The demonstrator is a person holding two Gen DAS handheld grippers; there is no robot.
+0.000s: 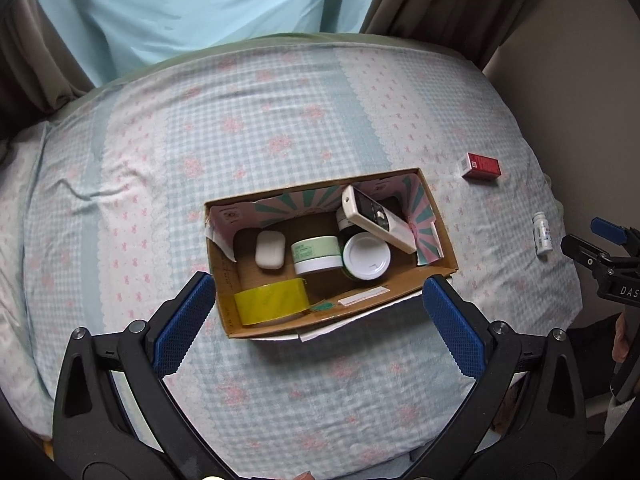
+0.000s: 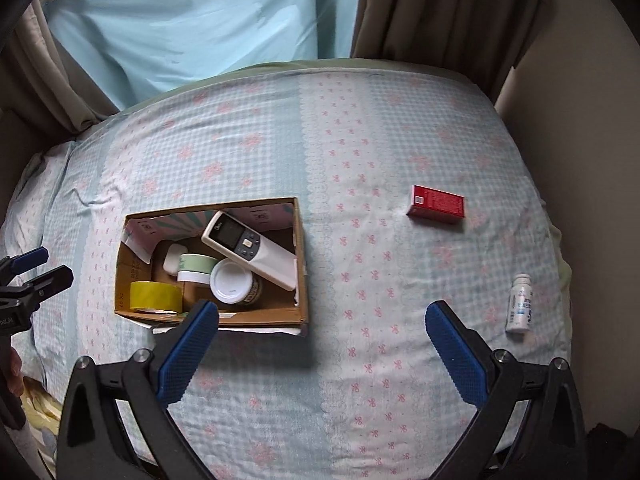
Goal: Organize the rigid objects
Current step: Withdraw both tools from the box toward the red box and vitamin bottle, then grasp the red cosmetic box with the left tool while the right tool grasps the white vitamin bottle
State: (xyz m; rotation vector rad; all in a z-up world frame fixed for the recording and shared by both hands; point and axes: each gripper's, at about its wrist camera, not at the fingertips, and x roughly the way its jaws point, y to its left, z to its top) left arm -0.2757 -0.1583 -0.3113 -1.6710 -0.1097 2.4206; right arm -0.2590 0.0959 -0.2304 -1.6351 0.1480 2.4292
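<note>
Cardboard box (image 1: 436, 240) on bed (image 2: 320, 380), ahead of left gripper (image 1: 320, 320): remote, tape, jars, soap stowed; red carton (image 2: 436, 204) and white bottle (image 2: 520, 304) outstanding, beyond right gripper (image 2: 322, 340); both sets of fingers wide, empty.

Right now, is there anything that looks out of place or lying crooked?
Yes. A red box and a white bottle lie on the bedspread, outside the cardboard box. Inside it, the remote control rests tilted across the white-lidded jar instead of lying flat.
</note>
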